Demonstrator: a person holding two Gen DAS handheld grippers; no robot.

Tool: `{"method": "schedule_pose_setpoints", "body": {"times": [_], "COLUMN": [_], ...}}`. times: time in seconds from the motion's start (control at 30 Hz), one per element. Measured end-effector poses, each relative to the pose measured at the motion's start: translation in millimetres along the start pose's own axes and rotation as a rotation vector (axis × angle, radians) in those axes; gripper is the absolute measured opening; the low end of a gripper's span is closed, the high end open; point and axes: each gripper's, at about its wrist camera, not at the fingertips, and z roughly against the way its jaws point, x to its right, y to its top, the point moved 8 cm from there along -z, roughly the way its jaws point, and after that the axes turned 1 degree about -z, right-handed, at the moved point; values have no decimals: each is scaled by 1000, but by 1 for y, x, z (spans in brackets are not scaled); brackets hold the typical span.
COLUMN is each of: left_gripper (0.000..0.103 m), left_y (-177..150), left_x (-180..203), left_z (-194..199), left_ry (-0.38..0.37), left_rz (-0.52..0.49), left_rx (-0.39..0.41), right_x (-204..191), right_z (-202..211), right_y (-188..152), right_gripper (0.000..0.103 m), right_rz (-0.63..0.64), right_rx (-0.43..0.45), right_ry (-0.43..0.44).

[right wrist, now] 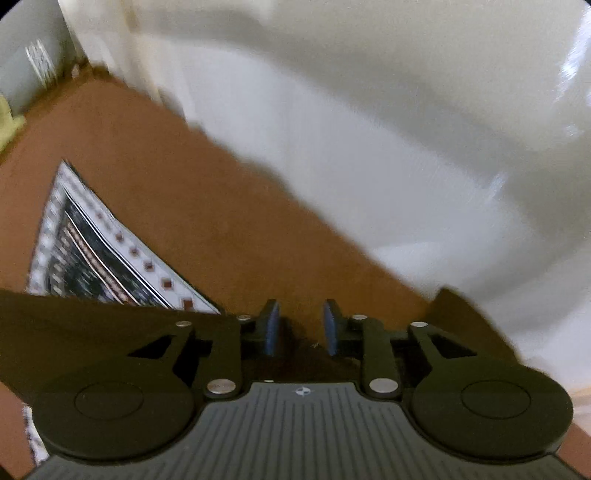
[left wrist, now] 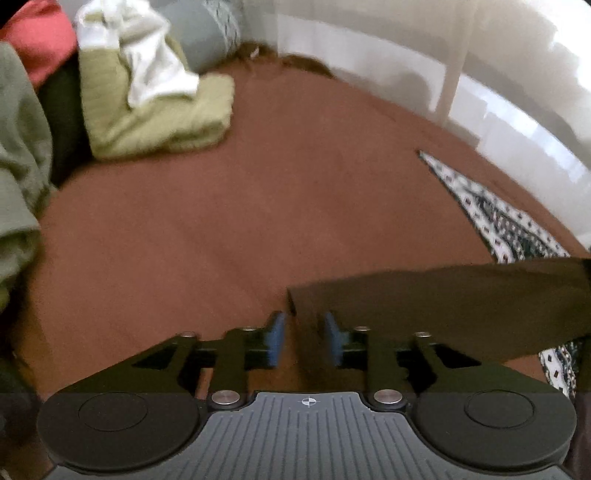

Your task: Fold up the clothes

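A dark olive-brown garment [left wrist: 443, 314] is stretched between my two grippers above the rust-brown surface [left wrist: 240, 221]. My left gripper [left wrist: 304, 339] is shut on its left corner, with the cloth running between the blue pads [left wrist: 275, 341] and off to the right. My right gripper [right wrist: 303, 328] is shut on the same garment [right wrist: 92, 325], which spreads left and right under the fingers. A patterned black-and-white cloth [right wrist: 92, 258] lies flat beyond the garment, and it also shows in the left wrist view [left wrist: 498, 218].
A pile of clothes sits at the left: a light green folded piece [left wrist: 155, 122], a white piece [left wrist: 147, 62], a red one [left wrist: 37, 40] and a grey-green one [left wrist: 18, 166]. A grey pillow [left wrist: 207, 33] lies behind. White furniture [right wrist: 369, 129] borders the far side.
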Motion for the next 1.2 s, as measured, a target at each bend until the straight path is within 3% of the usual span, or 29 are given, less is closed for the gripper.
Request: {"method": "schedule_pose_setpoints", "body": {"times": [0.07, 0.1, 0.17, 0.23, 0.33, 0.47, 0.67, 0.83, 0.93, 1.2], "left_gripper": [57, 57, 61, 62, 64, 70, 73, 76, 76, 78], "left_y": [7, 10, 8, -2, -28, -82, -149, -171, -174, -170], "left_x": [1, 5, 25, 51, 93, 144, 193, 215, 222, 236], "left_z": [18, 28, 45, 59, 76, 88, 100, 101, 96, 66], "left_ry": [-11, -34, -127, -239, -393, -541, -604, -585, -576, -598], "left_rz": [-11, -24, -69, -128, -225, -330, -523, -671, -686, -755], "left_rx": [40, 55, 62, 45, 4, -68, -162, -172, -172, -206], "right_x": [5, 8, 8, 8, 3, -3, -13, -29, -38, -50], "right_z": [46, 73, 126, 181, 242, 287, 299, 296, 296, 267], "right_y": [-1, -3, -20, -44, -97, -188, -337, -418, -444, -446], "right_gripper": [32, 37, 53, 59, 60, 64, 65, 65, 65, 65], "right_rz": [-55, -79, -81, -74, -89, -178, -394, -520, -562, -613], "right_rx": [74, 113, 181, 244, 275, 243, 123, 36, 12, -18], "right_ry": [52, 77, 81, 71, 58, 23, -10, -51, -47, -59]}}
